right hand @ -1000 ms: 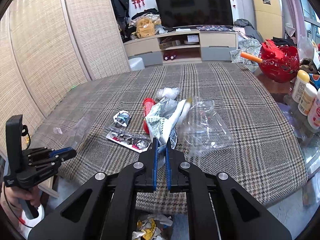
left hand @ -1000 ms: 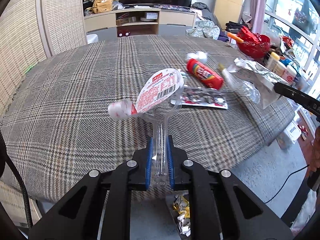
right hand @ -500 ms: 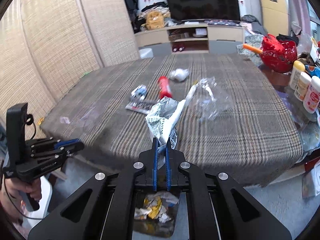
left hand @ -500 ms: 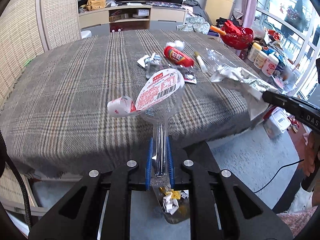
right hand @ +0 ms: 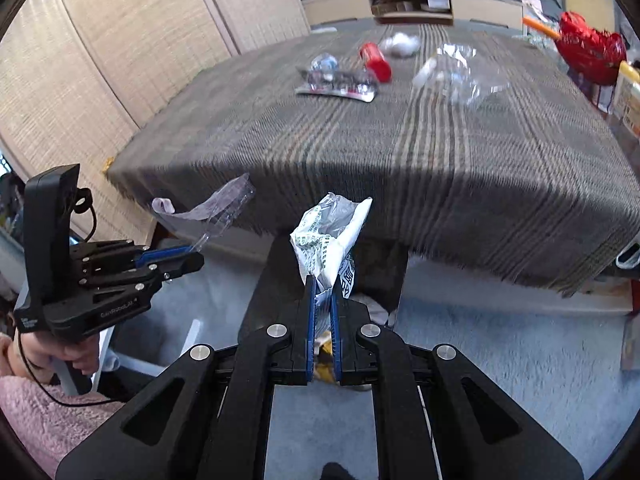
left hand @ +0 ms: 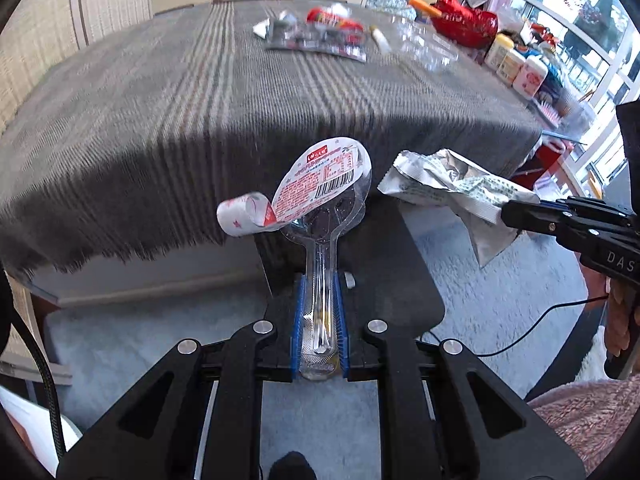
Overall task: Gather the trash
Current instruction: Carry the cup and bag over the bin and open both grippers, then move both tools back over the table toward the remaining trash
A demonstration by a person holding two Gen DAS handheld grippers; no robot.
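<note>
Left gripper (left hand: 320, 316), low in the middle of its own frame, is clamped on the narrow stem of a clear plastic blister pack (left hand: 322, 216) whose printed backing (left hand: 324, 178) peels and curls to the left; it looks featherlight, springy and slick, so that stiff moulded stem is the sound place to pinch. Further right in that frame, the right gripper (right hand: 321, 320) is closed on the crumpled end of a foil wrapper (right hand: 330, 236), limp and crinkly, best held by a bunched fold. Both pieces hang off the near edge of the plaid table (left hand: 160, 120), over a dark bin (right hand: 276, 276) below. More litter lies at the table's upper right.
</note>
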